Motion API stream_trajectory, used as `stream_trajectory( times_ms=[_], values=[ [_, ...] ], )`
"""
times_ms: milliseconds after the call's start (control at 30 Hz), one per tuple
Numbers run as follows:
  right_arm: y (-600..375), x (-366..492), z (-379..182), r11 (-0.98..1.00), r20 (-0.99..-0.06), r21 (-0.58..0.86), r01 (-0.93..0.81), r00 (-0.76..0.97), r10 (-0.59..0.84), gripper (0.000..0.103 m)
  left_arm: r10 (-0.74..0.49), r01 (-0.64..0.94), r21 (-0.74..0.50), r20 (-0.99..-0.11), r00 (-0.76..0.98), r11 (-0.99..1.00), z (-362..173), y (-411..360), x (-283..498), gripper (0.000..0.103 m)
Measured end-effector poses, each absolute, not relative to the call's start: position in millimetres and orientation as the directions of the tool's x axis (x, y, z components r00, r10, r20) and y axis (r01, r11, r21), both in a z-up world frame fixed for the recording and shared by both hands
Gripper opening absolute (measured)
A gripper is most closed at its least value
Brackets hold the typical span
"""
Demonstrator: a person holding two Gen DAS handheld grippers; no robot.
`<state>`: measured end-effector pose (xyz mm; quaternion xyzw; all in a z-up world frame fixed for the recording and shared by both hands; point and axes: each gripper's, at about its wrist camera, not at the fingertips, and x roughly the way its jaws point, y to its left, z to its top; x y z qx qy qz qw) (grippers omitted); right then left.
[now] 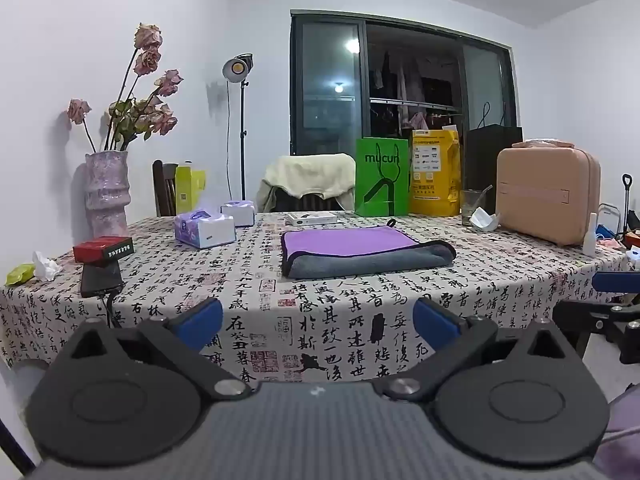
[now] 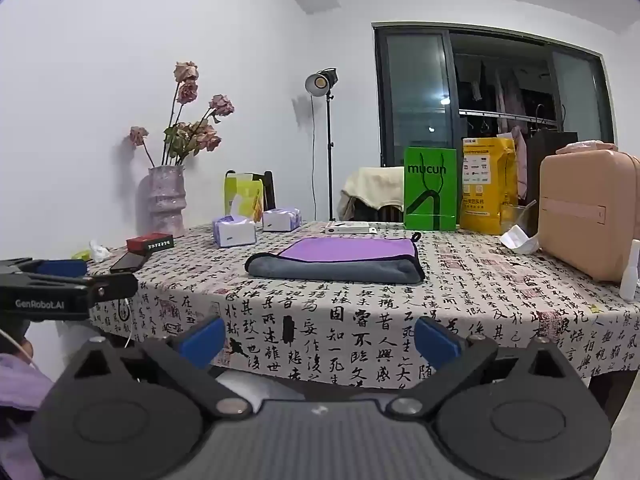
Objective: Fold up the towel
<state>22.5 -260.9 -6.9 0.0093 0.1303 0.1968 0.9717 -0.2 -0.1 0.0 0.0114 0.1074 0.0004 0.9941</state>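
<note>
On the middle of the table lay the towel (image 1: pixel 360 252), folded into a flat rectangle, its plush grey underside rolled thick along the near edge and smooth purple on top, bound in dark piping. Well short of it, off the table's near edge, the left gripper (image 1: pixel 318 322) hung with blue-padded jaws spread wide, holding nothing; the right gripper (image 2: pixel 318 338) was likewise wide open and empty. A calligraphy-printed tablecloth (image 1: pixel 248 280) covered the table, carrying tissue boxes (image 1: pixel 204 228), a mottled vase (image 1: pixel 107 192) of dried roses, a green bag (image 1: pixel 382 178) and what looked like a pink hard case (image 1: pixel 548 194). Behind stood white walls and a dark window (image 1: pixel 400 80).
</note>
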Motion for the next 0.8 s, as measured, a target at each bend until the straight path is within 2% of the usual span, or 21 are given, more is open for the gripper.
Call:
stream_trajectory(
  times_ms=[800],
  values=[
    [-263.0, 25.6, -8.5, 0.925, -0.258, 0.049, -0.377, 0.890, 0.376, 0.102, 0.000, 0.006, 0.029, -0.214, 0.977, 1.000, 0.0, -5.4, 0.8, 0.103]
  ],
)
